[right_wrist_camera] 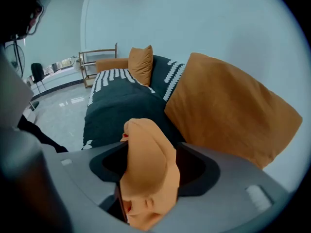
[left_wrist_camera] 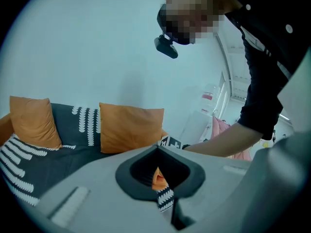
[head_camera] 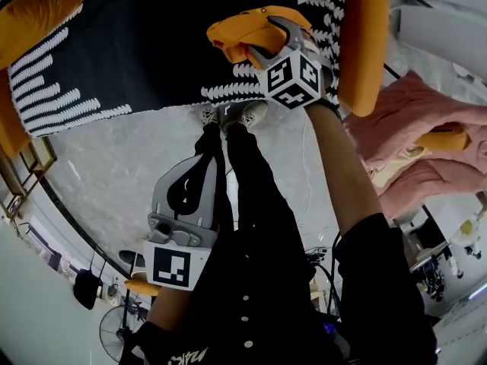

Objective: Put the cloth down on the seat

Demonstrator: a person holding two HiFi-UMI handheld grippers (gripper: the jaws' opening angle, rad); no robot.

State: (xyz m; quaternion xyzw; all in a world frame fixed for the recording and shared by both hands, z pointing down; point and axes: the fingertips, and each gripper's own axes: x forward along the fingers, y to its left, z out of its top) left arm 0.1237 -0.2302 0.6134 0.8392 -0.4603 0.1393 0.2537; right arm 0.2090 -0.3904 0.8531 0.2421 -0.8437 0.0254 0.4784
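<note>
An orange cloth (head_camera: pixel 242 30) is bunched on the front edge of the dark sofa seat (head_camera: pixel 152 44), which has white leaf stripes. My right gripper (head_camera: pixel 266 40) reaches down to it at the top of the head view. In the right gripper view the cloth (right_wrist_camera: pixel 146 174) hangs loosely through the wide gap of the right gripper (right_wrist_camera: pixel 148 149), which is open, above the seat (right_wrist_camera: pixel 116 106). My left gripper (head_camera: pixel 204 162) hangs low beside the person's legs, away from the sofa, its tips together and holding nothing. The left gripper (left_wrist_camera: pixel 158 152) points toward the sofa.
Orange cushions (right_wrist_camera: pixel 228 110) (head_camera: pixel 34 17) lean at the sofa's back and ends. Pink clothes (head_camera: pixel 426 128) are heaped to the right. The person's shoes (head_camera: pixel 236 112) stand on the grey floor at the sofa's front edge. A wooden shelf (right_wrist_camera: pixel 97 62) stands beyond the sofa's far end.
</note>
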